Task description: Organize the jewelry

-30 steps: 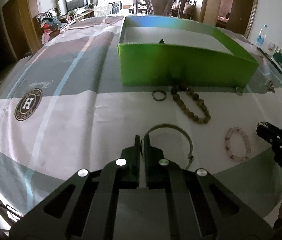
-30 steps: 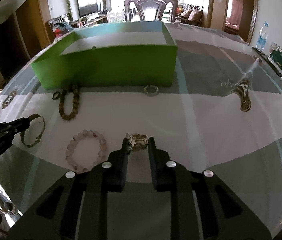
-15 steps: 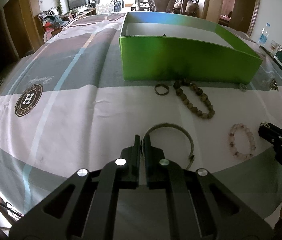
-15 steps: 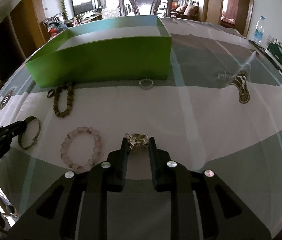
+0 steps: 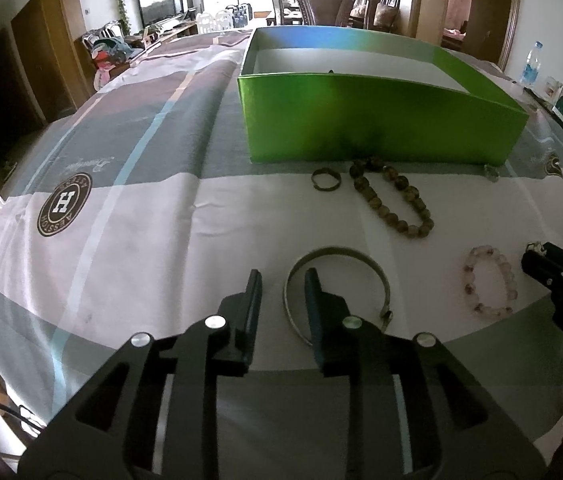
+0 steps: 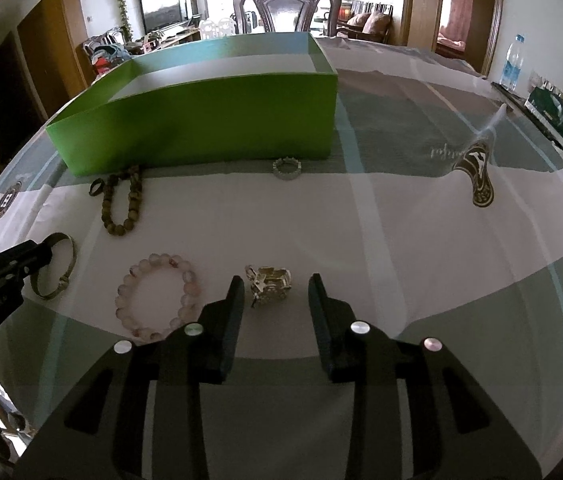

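Several pieces of jewelry lie loose on the table (image 5: 141, 240), which is covered by a cloth in white, grey and pale blue bands. In the left wrist view a thin silver-grey bangle (image 5: 337, 256), an open hoop with a small clasp at its lower right end, lies at lower centre; the left hand-held gripper (image 5: 281, 280) has its jaws opening, with the left edge of the bangle lying between the tips and the pads not pressing on it. Above it, near the middle of the frame, sit a small dark ring (image 5: 325, 179) and a strand of brown wooden beads (image 5: 391, 200), the beads' top end touching the front wall of a bright green box (image 5: 377, 120) with a white inside. At right centre lies a pale pink bead bracelet (image 5: 491, 286). In the right wrist view the right hand-held gripper (image 6: 275, 286) is likewise opening, its tips apart on either side of a small gold-coloured ornate piece (image 6: 268, 284) at lower centre that neither pad touches. A silver crown-shaped ring (image 6: 286, 168) rests just in front of the box at upper centre. Nothing lies between the grippers and their pieces. The cloth carries a round dark emblem (image 5: 64, 205) with a white "H" at left centre of the left view, ringed with lettering too small to read, and beside it a cursive word I cannot make out. A water bottle (image 6: 513, 62) stands at upper right of the right view, and a carved dark chair (image 6: 285, 6) stands behind the box.
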